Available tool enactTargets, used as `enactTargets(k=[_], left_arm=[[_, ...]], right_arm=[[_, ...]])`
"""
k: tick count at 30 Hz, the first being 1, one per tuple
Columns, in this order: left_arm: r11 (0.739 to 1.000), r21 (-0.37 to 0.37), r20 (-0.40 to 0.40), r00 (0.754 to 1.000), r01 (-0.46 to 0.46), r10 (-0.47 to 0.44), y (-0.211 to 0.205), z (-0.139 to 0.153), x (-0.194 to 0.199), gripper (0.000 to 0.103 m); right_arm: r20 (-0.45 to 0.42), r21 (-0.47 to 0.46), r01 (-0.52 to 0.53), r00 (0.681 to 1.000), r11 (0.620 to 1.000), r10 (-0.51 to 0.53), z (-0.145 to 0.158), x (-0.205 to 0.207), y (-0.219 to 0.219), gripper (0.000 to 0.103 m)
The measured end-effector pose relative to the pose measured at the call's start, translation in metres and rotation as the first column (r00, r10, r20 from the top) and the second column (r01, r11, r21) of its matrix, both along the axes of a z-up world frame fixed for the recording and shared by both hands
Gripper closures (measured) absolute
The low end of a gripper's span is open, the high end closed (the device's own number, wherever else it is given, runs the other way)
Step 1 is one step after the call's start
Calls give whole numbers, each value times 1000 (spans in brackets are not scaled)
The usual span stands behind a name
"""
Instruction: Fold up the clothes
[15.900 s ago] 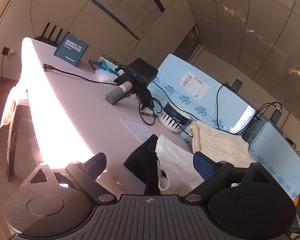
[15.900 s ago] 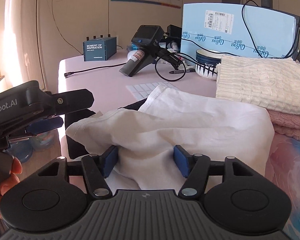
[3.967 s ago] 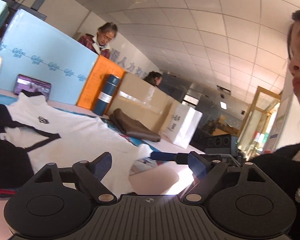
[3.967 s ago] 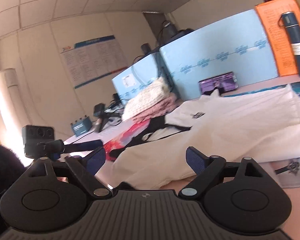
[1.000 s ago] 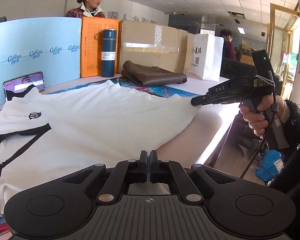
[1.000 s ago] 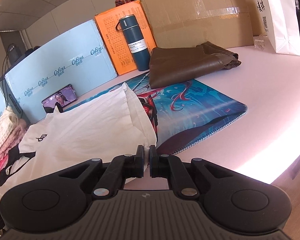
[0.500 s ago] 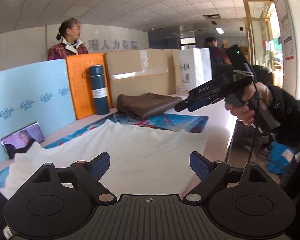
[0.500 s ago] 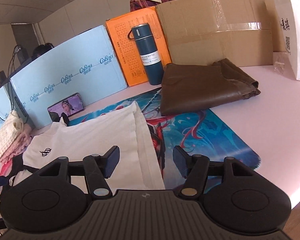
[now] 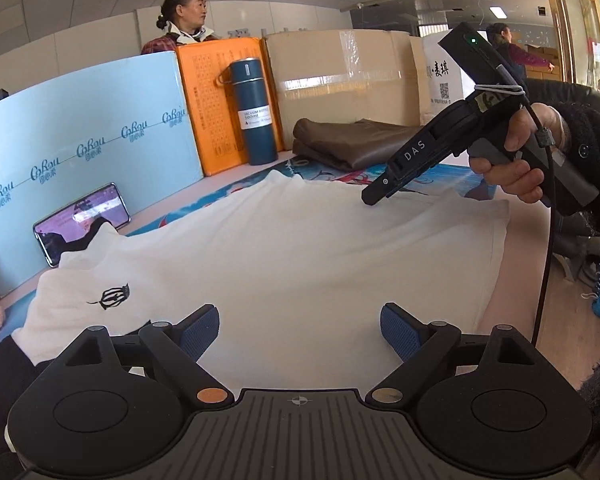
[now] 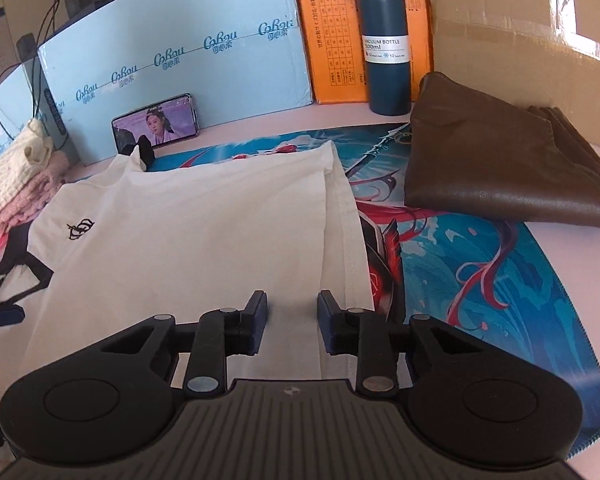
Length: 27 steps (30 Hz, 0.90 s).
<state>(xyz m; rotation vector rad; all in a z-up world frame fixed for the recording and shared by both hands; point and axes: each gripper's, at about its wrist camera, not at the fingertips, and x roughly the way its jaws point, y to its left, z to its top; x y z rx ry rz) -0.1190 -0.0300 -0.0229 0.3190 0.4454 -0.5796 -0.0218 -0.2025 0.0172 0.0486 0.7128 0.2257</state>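
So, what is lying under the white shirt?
The white shirt lies on a printed blue mat that shows past its hem. At the collar end, black fabric pokes out. Whatever else is beneath it is covered.

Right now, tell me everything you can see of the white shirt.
The white shirt lies spread flat, partly over a blue illustrated mat. It looks like soft cotton, with a small black emblem on the chest and black trim at the collar end. One side is folded over, leaving a straight stitched hem near the mat's middle. The right gripper sits over its near edge, jaws closing with cloth between them; the left gripper stands open above it.
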Motion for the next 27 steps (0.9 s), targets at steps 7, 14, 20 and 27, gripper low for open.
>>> enactTargets(k=[7,14,20,27], left_arm=[[1000,-12,-7,1000,12,-12,-2,0,2,13],[998,-54,-7,1000,16,-17,3,4,0,12],[998,-56,-18,1000,11,-12,5,1,0,12],[998,-56,-40,999,8,-10,6,-3,3,12]], right_arm=[[25,-151,67,998,986,-64,-6,13,-6,102],[39,62,90,995,994,-92,11,2,-22,70],[-39,137,48,998,989,-43,-3,14,-18,67],[17,-18,37,999,999,-37,-5,17,-5,100]])
